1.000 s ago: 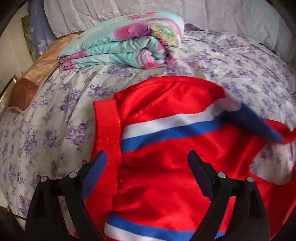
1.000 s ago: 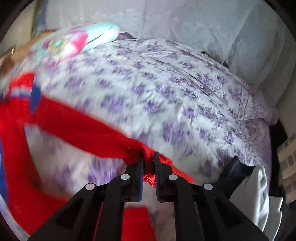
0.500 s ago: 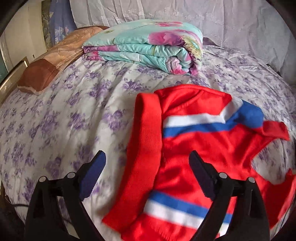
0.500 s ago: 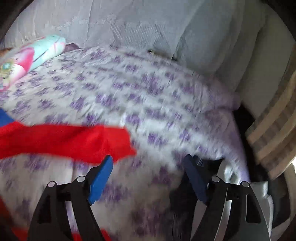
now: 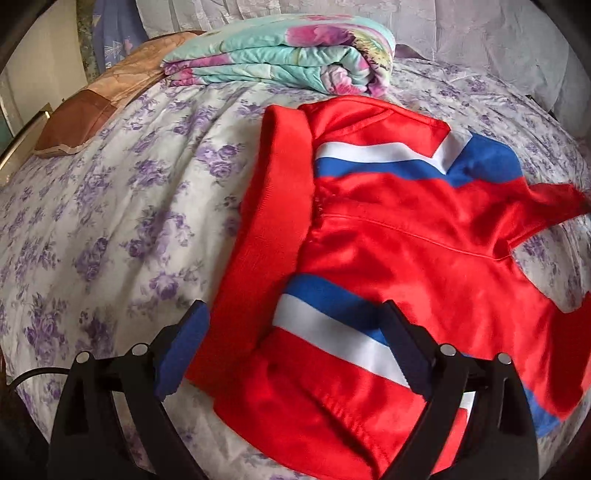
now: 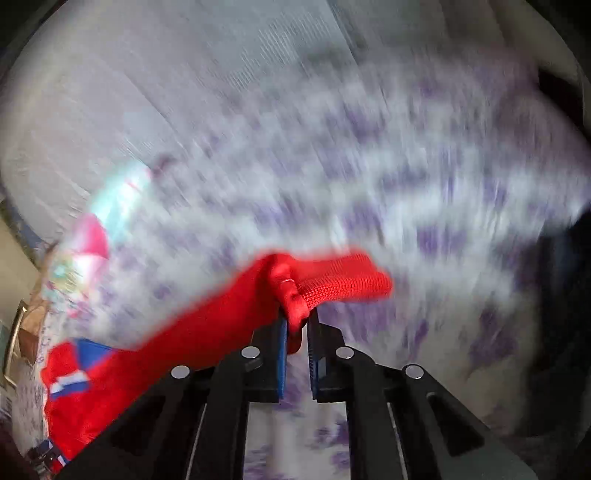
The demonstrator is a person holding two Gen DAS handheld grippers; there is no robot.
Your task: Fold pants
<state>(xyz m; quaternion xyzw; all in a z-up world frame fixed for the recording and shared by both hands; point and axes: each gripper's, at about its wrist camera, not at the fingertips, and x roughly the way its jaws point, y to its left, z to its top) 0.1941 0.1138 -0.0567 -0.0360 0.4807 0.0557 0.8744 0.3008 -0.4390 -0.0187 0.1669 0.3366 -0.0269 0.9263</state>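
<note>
Red pants (image 5: 388,236) with white and blue stripes lie on the bed, the ribbed waistband (image 5: 273,221) toward the left. My left gripper (image 5: 291,347) is open, its jaws hovering over the near waist corner and holding nothing. My right gripper (image 6: 295,328) is shut on the red ribbed cuff (image 6: 332,284) of a pant leg and holds it lifted above the bed. The leg stretches left from it to the rest of the pants (image 6: 74,373). The right wrist view is heavily blurred.
The bed has a white sheet with purple flowers (image 5: 110,221). A folded floral quilt (image 5: 288,59) lies at the back, close behind the pants. A brown pillow (image 5: 85,114) sits at the back left. Pale curtain fabric (image 5: 480,33) hangs behind.
My right gripper was shut on the cuff, opened half a second ago, and is now shut on the cuff again, lifting it. The left view has shifted back so more waistband shows.
</note>
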